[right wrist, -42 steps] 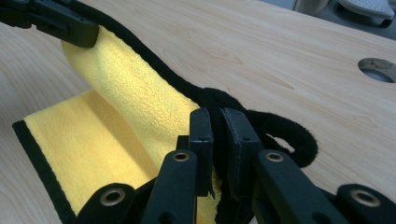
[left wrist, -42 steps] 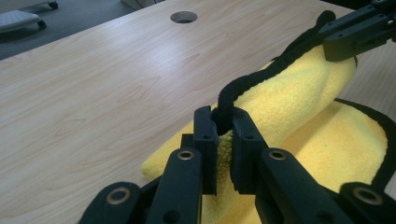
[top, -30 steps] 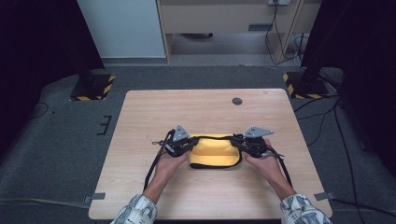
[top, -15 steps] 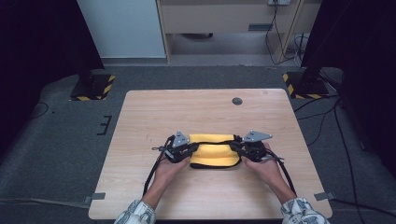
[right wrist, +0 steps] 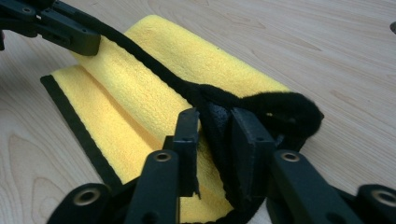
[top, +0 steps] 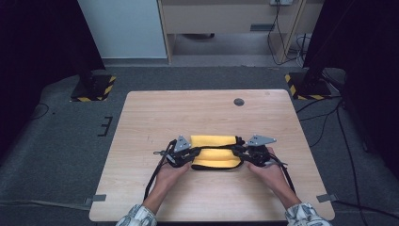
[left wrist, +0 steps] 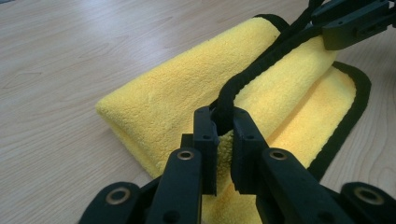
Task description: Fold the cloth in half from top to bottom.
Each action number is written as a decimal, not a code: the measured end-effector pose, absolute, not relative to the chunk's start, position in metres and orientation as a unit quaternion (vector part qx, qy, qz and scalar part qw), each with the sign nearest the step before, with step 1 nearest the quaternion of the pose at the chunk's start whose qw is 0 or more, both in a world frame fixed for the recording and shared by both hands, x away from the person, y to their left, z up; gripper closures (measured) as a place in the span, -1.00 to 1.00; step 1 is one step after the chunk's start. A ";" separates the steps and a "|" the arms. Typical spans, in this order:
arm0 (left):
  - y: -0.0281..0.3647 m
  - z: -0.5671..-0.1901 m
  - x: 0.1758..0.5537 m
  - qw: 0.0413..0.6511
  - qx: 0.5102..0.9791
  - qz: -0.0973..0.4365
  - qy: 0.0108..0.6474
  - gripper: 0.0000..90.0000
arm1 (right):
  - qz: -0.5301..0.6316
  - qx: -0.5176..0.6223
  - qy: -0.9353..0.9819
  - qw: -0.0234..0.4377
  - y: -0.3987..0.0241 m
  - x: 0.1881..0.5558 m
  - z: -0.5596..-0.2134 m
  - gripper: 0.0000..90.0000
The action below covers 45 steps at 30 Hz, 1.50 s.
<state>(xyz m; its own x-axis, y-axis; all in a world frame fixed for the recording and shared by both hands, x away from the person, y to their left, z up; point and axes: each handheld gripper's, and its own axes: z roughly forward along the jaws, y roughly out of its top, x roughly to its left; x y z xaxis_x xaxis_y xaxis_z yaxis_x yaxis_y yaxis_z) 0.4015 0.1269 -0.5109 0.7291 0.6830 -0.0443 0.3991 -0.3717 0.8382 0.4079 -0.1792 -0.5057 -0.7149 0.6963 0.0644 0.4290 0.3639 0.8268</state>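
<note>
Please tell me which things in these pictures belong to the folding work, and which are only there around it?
Part of the work:
- yellow cloth, black-edged, partly folded on the table
- left gripper, shut on the cloth's black edge
- right gripper, jaws just opening, the edge between them

Only around it:
- small dark round spot on the tabletop
- striped floor bases

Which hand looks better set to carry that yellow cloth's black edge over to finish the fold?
Probably the left. The left gripper is clamped on the yellow cloth's black edge, while the right gripper has just been opening, its jaws loosening round that edge.
</note>
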 end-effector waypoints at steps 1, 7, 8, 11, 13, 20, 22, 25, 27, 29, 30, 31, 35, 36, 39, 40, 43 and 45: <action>0.127 -0.511 0.401 0.451 0.813 0.157 0.332 0.83 | 0.445 0.347 0.812 0.151 -0.180 0.407 -0.505 0.51; 0.127 -0.511 0.400 0.451 0.815 0.157 0.330 0.83 | 0.448 0.342 0.812 0.153 -0.180 0.402 -0.498 0.48; 0.127 -0.511 0.399 0.451 0.815 0.158 0.329 0.83 | 0.449 0.340 0.812 0.154 -0.180 0.402 -0.497 0.48; 0.127 -0.511 0.399 0.450 0.816 0.157 0.328 0.83 | 0.456 0.338 0.808 0.158 -0.179 0.401 -0.490 0.49; 0.127 -0.511 0.398 0.451 0.815 0.158 0.328 0.83 | 0.461 0.335 0.806 0.159 -0.178 0.401 -0.485 0.50; 0.127 -0.511 0.397 0.452 0.816 0.156 0.325 0.83 | 0.471 0.332 0.801 0.163 -0.166 0.409 -0.472 0.54; 0.127 -0.511 0.397 0.453 0.816 0.155 0.325 0.83 | 0.470 0.334 0.800 0.166 -0.161 0.416 -0.470 0.55; 0.128 -0.511 0.397 0.454 0.815 0.153 0.325 0.83 | 0.462 0.345 0.800 0.168 -0.156 0.430 -0.470 0.60; 0.128 -0.511 0.396 0.455 0.816 0.153 0.323 0.82 | 0.452 0.357 0.800 0.168 -0.154 0.439 -0.472 0.64; 0.129 -0.511 0.395 0.456 0.816 0.152 0.321 0.82 | 0.437 0.366 0.805 0.167 -0.153 0.445 -0.476 0.68; 0.129 -0.511 0.395 0.456 0.816 0.152 0.321 0.82 | 0.433 0.367 0.807 0.164 -0.153 0.447 -0.478 0.69; 0.129 -0.511 0.392 0.456 0.817 0.151 0.319 0.81 | 0.430 0.368 0.808 0.162 -0.153 0.447 -0.481 0.70; 0.131 -0.513 0.387 0.453 0.820 0.146 0.318 0.70 | 0.425 0.363 0.815 0.155 -0.154 0.441 -0.487 0.73; 0.131 -0.512 0.385 0.453 0.821 0.146 0.316 0.63 | 0.421 0.361 0.818 0.151 -0.155 0.438 -0.489 0.74; 0.131 -0.509 0.378 0.459 0.819 0.149 0.312 0.52 | 0.423 0.362 0.817 0.147 -0.161 0.434 -0.493 0.76; 0.132 -0.508 0.376 0.460 0.818 0.151 0.311 0.44 | 0.422 0.364 0.818 0.145 -0.163 0.432 -0.495 0.76; 0.133 -0.505 0.370 0.462 0.817 0.151 0.309 0.25 | 0.419 0.360 0.822 0.137 -0.167 0.425 -0.499 0.77; 0.135 -0.504 0.367 0.464 0.818 0.145 0.308 0.15 | 0.423 0.358 0.822 0.133 -0.169 0.420 -0.501 0.77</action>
<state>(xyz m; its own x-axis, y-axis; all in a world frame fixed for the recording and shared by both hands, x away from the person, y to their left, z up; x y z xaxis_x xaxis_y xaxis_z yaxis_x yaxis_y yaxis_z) 0.3669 0.1346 -0.5039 0.7677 0.6389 -0.0492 0.3703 -0.3797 0.8478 0.4199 -0.1695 -0.5007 -0.7078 0.7013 0.0846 0.4767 0.3859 0.7898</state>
